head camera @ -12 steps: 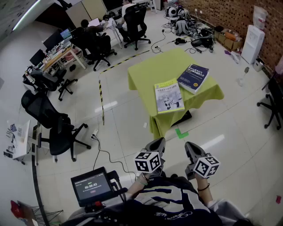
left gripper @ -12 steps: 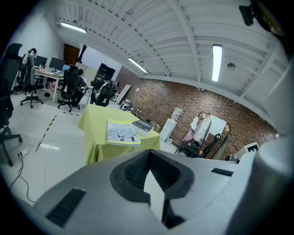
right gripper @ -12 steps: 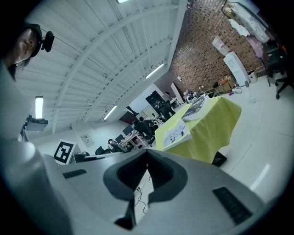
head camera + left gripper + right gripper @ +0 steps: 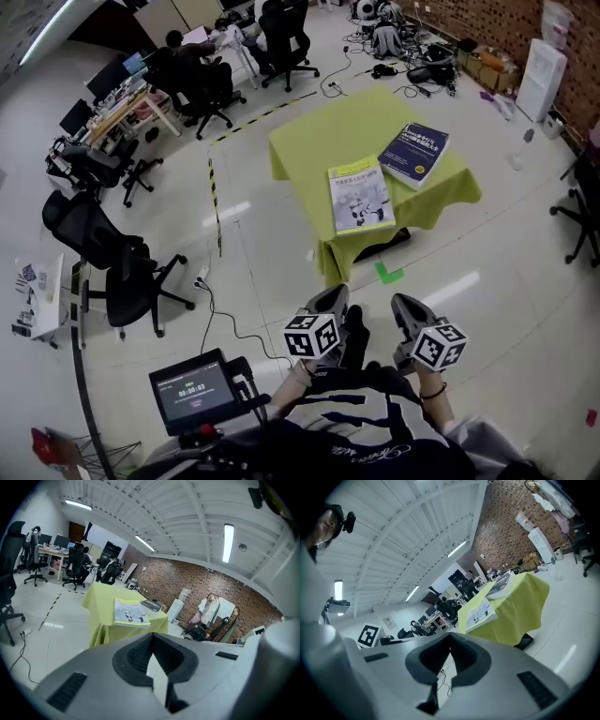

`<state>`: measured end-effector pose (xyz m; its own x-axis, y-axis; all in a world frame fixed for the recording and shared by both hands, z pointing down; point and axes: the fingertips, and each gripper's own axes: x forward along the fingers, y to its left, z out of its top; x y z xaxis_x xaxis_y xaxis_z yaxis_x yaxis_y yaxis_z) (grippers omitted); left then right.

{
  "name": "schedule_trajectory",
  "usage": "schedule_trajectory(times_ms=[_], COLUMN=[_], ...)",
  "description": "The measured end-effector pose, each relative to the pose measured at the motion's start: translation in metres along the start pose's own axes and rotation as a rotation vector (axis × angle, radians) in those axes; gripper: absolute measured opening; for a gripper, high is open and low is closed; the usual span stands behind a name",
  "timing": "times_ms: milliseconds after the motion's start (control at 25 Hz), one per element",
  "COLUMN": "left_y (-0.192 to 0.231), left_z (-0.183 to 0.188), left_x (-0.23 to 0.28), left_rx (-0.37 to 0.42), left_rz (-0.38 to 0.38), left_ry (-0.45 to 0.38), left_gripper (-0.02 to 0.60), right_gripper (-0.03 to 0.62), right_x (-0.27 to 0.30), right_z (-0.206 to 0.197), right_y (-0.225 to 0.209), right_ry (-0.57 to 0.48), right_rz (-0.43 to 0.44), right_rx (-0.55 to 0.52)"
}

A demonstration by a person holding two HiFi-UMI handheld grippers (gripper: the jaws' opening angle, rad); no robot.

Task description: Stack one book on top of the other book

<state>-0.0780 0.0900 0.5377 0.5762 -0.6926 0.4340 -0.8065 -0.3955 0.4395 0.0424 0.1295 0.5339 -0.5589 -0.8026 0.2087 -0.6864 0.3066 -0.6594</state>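
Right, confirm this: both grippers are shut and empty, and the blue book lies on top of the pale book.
Wrong: the head view shows the blue book beside the pale book, not on it. Left gripper and right gripper are shut and empty.

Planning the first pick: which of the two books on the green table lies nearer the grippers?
The yellow-and-white book, at the near edge of the table. The dark blue book lies beyond it, toward the right.

In the head view's upper middle, the yellow-green cloth hides whatever stands beneath it. The titles on the blue book and the pale book are too small to read. The right edge cuts off a black chair.
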Motion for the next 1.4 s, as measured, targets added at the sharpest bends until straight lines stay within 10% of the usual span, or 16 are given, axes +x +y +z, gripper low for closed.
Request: schedule_trajectory(times_ms=[880,1400], left_y=[0.139,0.165], left_z=[0.071,0.064], left_x=[0.180,0.224], left_rx=[-0.101,-0.155], left_rz=[-0.106,-0.075], left_ry=[0.268,0.400], left_gripper=[0.097,0.117], right_gripper=[0.000,0.235], right_x=[0.178,0.231], right_z=[0.077,0.074], right_y=[-0.087,-0.169], right_ry=[0.054,0.279], right_rz=[-0.172,-0.227], right_rx=[0.004,0.038])
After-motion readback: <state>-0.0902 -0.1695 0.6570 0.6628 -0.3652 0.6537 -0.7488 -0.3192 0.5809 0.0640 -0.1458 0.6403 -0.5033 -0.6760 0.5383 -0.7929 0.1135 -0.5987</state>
